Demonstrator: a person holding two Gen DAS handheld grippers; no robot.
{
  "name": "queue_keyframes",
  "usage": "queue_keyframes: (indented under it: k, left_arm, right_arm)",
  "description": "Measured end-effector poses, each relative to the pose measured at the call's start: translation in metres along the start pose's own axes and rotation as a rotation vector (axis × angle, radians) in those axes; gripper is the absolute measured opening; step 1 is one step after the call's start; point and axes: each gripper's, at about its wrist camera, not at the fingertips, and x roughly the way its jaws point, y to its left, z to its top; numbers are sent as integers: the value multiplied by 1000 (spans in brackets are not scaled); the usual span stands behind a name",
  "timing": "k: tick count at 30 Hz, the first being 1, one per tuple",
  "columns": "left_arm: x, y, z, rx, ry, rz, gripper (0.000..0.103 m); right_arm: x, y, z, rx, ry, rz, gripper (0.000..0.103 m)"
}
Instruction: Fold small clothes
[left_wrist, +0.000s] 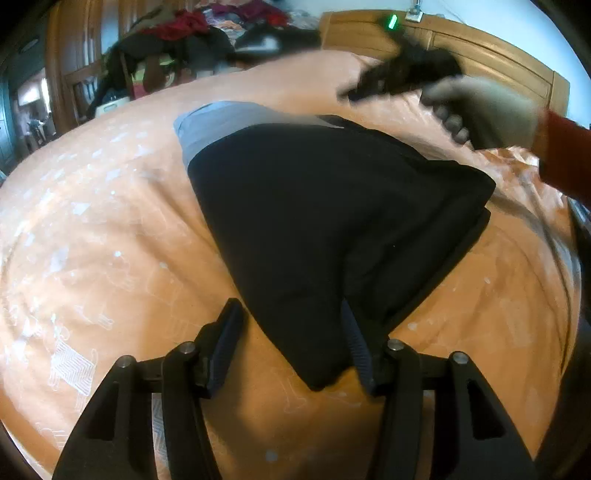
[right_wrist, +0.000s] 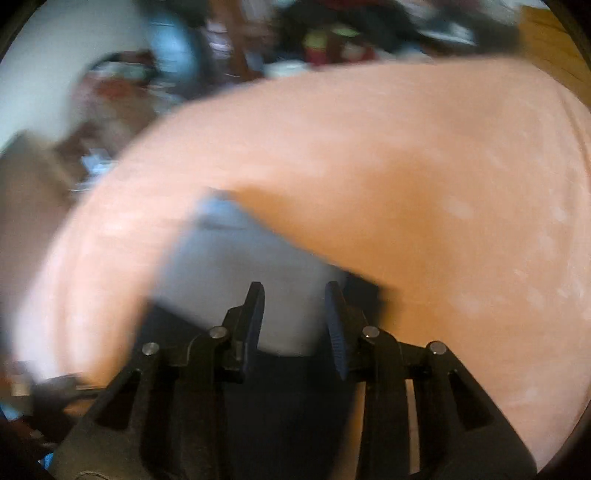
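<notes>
**Tongs, two; garments, two**

Left gripper (left_wrist: 291, 339) – jaws spread wide, straddling the near corner of the black garment (left_wrist: 332, 221), nothing pinched. Right gripper (right_wrist: 295, 317) – jaws apart, empty, carried in a person's hand (left_wrist: 480, 110) above the far end; its view was blurred. One black garment, folded, lay directly ahead of the left jaws on the orange bedspread (left_wrist: 92, 240); one grey garment (right_wrist: 240, 266) showed beyond and beneath it. Cloth judged soft, light and limp – best taken at a corner or folded edge.

Black folded garment (left_wrist: 332, 221) on orange bedspread (left_wrist: 110, 240), between open left tool (left_wrist: 291, 332) fingers.
</notes>
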Motion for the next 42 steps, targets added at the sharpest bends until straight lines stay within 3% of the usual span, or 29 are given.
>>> queue_keyframes:
  k: [2,5,6,8,11,15,18,21,24,25,26,28,29,32,36,39,42]
  left_arm:
    - [-1,0,0,2,0,1,57]
    - [-2,-1,-1,0,0,-1,57]
    - [-3,-1,-1,-1,-1,-2,57]
    - [-1,3,1,-3,-3,-4,57]
    - [-4,3,0,-7,-12,-8,57]
    - [-4,6,-2,-16,-16,-22,57]
    - [-4,10,-2,-28,-17,-34,57]
    - [-5,9,-1,-31,-15,-38,58]
    - [-4,11,0,-42,-8,-53,59]
    - [-4,12,1,-44,-6,-58,59]
    - [-4,12,1,-46,-3,-61,60]
    - [-3,15,2,-49,-2,-66,60]
    - [-3,16,2,-51,-3,-69,60]
    - [-4,20,5,-51,-2,-71,61]
    - [-2,25,6,-55,0,-77,61]
    - [-2,24,5,-56,3,-80,62]
    - [0,29,6,-73,9,-103,64]
  right_arm:
    - [27,46,-9,-2,107,296,34]
    - [96,65,-26,124,305,516,36]
    - [124,60,-31,212,367,589,31]
    - [155,46,-30,294,379,599,0]
    - [185,19,-10,393,353,625,0]
    - [204,5,26,346,315,597,0]
    - [221,-9,30,379,305,603,0]
    - [236,-12,24,400,306,544,0]
    - [218,-4,29,358,276,493,0]
    - [201,-3,32,344,241,468,9]
    - [176,-2,32,345,189,491,26]
    - [123,2,29,316,111,552,39]
    - [100,4,21,291,92,553,41]
    - [16,5,-42,232,74,479,42]
    - [-44,-11,-139,287,108,352,41]
    - [-67,-25,-198,365,91,289,37]
    - [-61,-47,-237,508,61,323,20]
